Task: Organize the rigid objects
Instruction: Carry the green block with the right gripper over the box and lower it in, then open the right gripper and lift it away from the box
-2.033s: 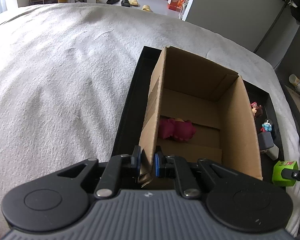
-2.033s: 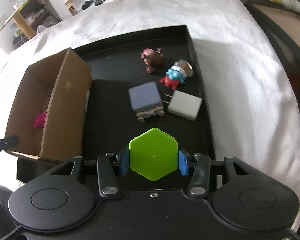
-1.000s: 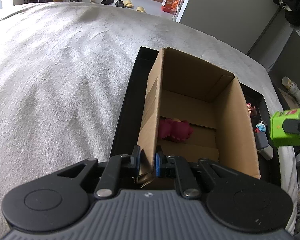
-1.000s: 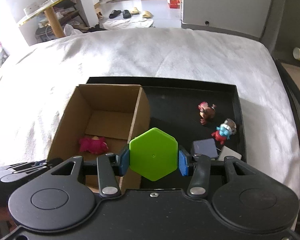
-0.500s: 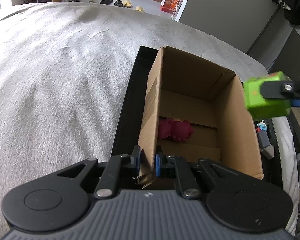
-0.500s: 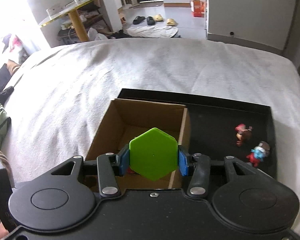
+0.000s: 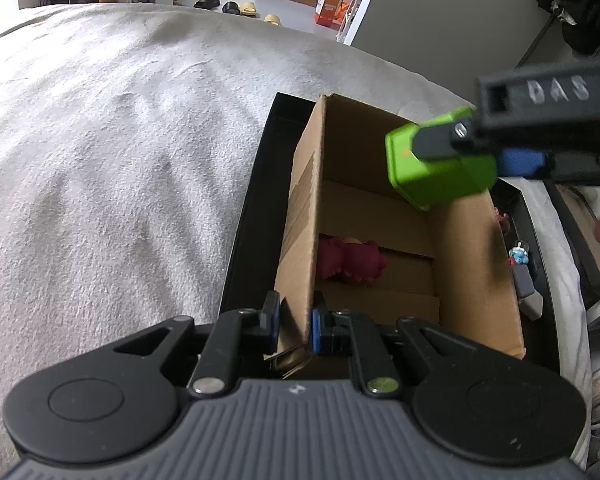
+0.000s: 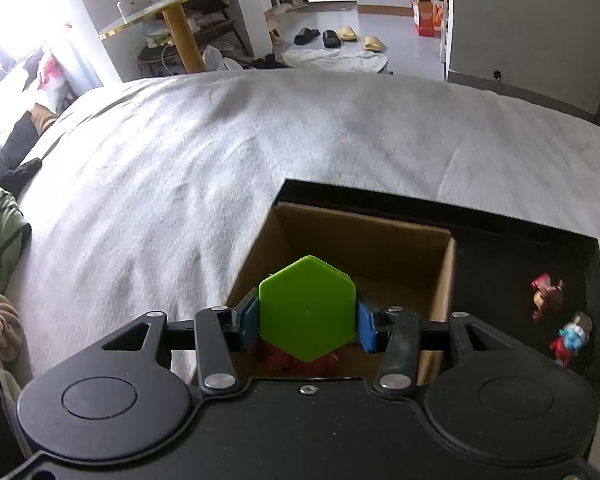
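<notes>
Both sets of jaws are clamped: left gripper (image 7: 294, 330) is pinched nearly shut on the near corner of the cardboard box's (image 7: 300, 216) left wall, w/ a blue pad on each side of the card; right gripper (image 8: 307, 322) holds a green hexagonal block (image 8: 307, 308) betw. its blue pads, pressed on two opposite flat sides. In the left wrist view the block (image 7: 436, 160) hangs in the air over the open box, above its far right part, not touching the card, and the right gripper's (image 7: 480, 152) fingers reach in from the right edge. Box stands open-topped on the left half of a black tray (image 8: 520, 216), its left wall along the tray's left rim. Inside, on the box floor near the left wall, lies a magenta toy (image 7: 350, 258). On the tray's right half, beside the box: a brown-and-red figure (image 8: 548, 296), a blue-and-red figure (image 8: 572, 338) nearer the near edge, then a grey-blue cube (image 7: 523, 284) and a white block (image 7: 534, 306), seen only partly past the box's right wall. Tray sits on a white-covered bed (image 8: 220, 168).
</notes>
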`<action>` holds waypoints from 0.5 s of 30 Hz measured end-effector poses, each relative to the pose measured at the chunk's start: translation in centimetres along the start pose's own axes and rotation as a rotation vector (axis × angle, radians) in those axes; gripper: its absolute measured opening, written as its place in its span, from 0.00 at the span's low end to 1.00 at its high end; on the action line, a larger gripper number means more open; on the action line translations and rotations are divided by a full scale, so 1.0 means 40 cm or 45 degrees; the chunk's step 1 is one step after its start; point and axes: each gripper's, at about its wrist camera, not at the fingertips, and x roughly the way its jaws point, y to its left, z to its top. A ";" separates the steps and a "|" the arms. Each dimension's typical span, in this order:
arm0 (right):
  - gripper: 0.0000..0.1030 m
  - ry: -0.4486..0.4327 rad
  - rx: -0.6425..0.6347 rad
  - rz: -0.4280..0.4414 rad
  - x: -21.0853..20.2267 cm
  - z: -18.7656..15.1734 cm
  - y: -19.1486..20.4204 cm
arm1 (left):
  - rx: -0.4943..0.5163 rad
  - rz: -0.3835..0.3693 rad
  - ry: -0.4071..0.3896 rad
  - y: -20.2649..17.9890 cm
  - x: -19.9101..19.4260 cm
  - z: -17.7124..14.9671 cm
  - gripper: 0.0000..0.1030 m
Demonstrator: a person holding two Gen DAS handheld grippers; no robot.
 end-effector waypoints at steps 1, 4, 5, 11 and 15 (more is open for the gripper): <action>0.46 -0.009 0.003 0.006 0.004 0.006 0.003 | -0.004 -0.004 0.001 0.002 0.000 0.001 0.13; 0.52 -0.038 -0.001 0.021 0.018 0.019 0.011 | -0.014 -0.011 0.002 0.006 0.000 0.001 0.13; 0.59 -0.043 0.003 0.009 0.019 0.021 0.011 | -0.013 -0.011 0.002 0.007 0.000 0.001 0.13; 0.60 -0.037 0.018 0.019 -0.006 0.015 -0.003 | -0.014 -0.005 0.003 0.005 0.004 0.001 0.14; 0.62 -0.050 0.016 0.023 -0.040 0.001 -0.017 | -0.001 0.003 0.000 -0.001 0.003 -0.002 0.14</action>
